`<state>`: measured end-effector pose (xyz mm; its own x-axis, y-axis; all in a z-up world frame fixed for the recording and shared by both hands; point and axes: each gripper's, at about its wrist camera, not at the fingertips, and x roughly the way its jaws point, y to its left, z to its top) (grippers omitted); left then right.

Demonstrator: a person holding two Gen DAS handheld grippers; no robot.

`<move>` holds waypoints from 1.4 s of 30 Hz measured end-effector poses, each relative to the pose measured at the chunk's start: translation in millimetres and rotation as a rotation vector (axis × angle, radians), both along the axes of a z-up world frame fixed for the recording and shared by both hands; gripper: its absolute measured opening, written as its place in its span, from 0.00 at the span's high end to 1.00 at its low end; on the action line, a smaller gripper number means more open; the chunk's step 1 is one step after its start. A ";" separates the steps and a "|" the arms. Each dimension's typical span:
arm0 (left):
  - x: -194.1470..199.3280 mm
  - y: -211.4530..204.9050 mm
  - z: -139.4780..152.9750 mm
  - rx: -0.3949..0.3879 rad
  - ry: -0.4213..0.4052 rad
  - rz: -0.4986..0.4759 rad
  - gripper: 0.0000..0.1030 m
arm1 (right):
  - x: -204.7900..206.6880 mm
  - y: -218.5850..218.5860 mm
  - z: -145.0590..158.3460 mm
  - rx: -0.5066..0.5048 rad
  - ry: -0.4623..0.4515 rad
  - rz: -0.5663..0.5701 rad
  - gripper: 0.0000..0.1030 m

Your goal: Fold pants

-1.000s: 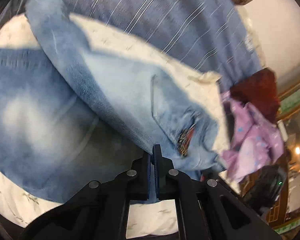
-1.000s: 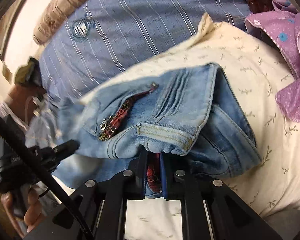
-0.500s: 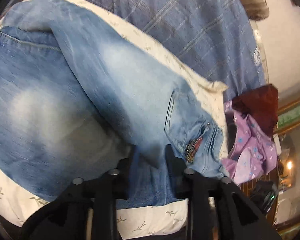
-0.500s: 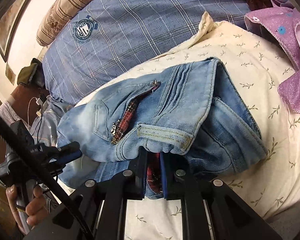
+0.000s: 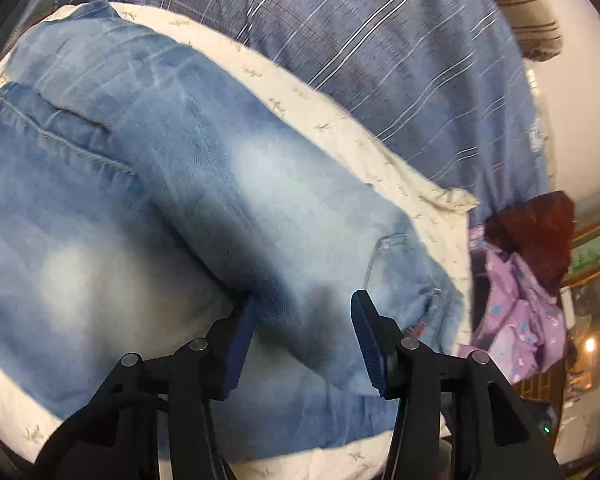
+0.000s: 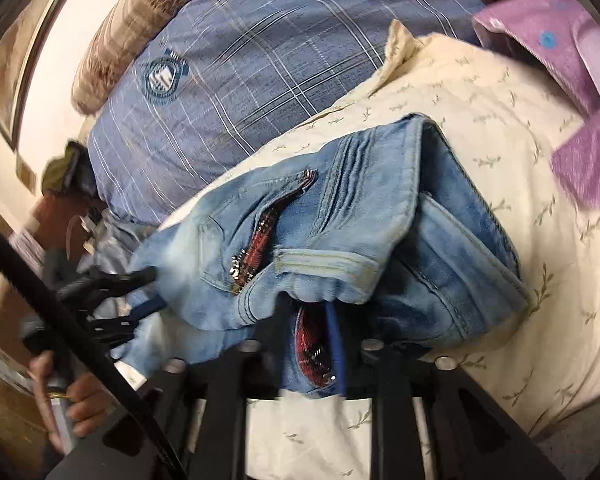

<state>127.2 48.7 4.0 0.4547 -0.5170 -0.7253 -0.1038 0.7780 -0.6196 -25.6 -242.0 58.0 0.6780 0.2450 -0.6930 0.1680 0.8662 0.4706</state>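
Left wrist view.
- Jeans (image 5: 228, 184): light-wash denim, laid across the cream leaf-print sheet (image 5: 432, 196), one leg folded over the other along a diagonal ridge. Back pocket toward the sheet's right edge.
- Left gripper (image 5: 302, 312): jaws spread wide, blue pads either side of the fold ridge, clamping nothing. Judged a release, the folded leg left to lie flat.
- Blue plaid bedcover (image 5: 380, 52): beyond the sheet's far edge.
- Purple spotted garment (image 5: 516, 312) and dark red cloth (image 5: 536, 236): heaped off the sheet's right edge, apart from the jeans.

Right wrist view.
- Jeans (image 6: 364, 216): waistband end doubled into a thick bundle near the sheet's (image 6: 500, 128) middle; open zip pocket shows red plaid lining.
- Right gripper (image 6: 320, 344): fingers close together on the waistband's near edge, red lining visible between them; grasp probably steadies this end for the next fold.
- Left gripper (image 6: 140, 292): at the bundle's left, blurred.
- Crested plaid pillow (image 6: 236, 80): behind the sheet's far edge.
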 end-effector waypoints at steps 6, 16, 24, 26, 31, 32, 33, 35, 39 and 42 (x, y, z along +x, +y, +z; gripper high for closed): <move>9.9 -4.4 -7.5 0.003 0.015 -0.009 0.54 | -15.3 -15.4 12.1 0.065 -0.062 -0.034 0.29; 8.0 -18.1 21.4 0.006 -0.053 -0.012 0.97 | 29.9 -24.6 33.9 -0.082 0.019 -0.010 0.86; -51.7 -40.7 16.0 0.066 -0.072 -0.112 0.99 | 17.0 -62.4 19.8 -0.061 0.071 -0.099 0.86; -58.0 -38.5 4.7 0.045 -0.047 -0.092 0.99 | 13.2 -62.7 20.6 -0.061 0.076 -0.116 0.86; -64.5 -40.9 14.3 -0.014 -0.102 -0.114 0.99 | -3.2 -45.6 40.9 -0.196 0.059 -0.160 0.86; -60.9 -45.7 2.7 0.008 -0.067 -0.141 0.99 | 1.6 -48.0 30.3 -0.209 0.114 -0.190 0.86; -57.9 -49.0 -10.5 0.025 -0.034 -0.147 0.99 | 8.3 -49.7 19.2 -0.229 0.171 -0.209 0.86; -56.9 -57.3 -24.5 0.069 -0.019 -0.175 0.98 | 18.3 -50.1 -4.3 -0.244 0.269 -0.218 0.84; -64.0 -65.4 -23.5 0.119 -0.050 -0.221 0.91 | 14.8 -33.4 9.3 -0.404 0.241 -0.244 0.59; -77.3 -53.1 -3.9 0.111 -0.107 -0.245 0.75 | -15.4 -14.8 40.5 -0.428 0.064 -0.260 0.57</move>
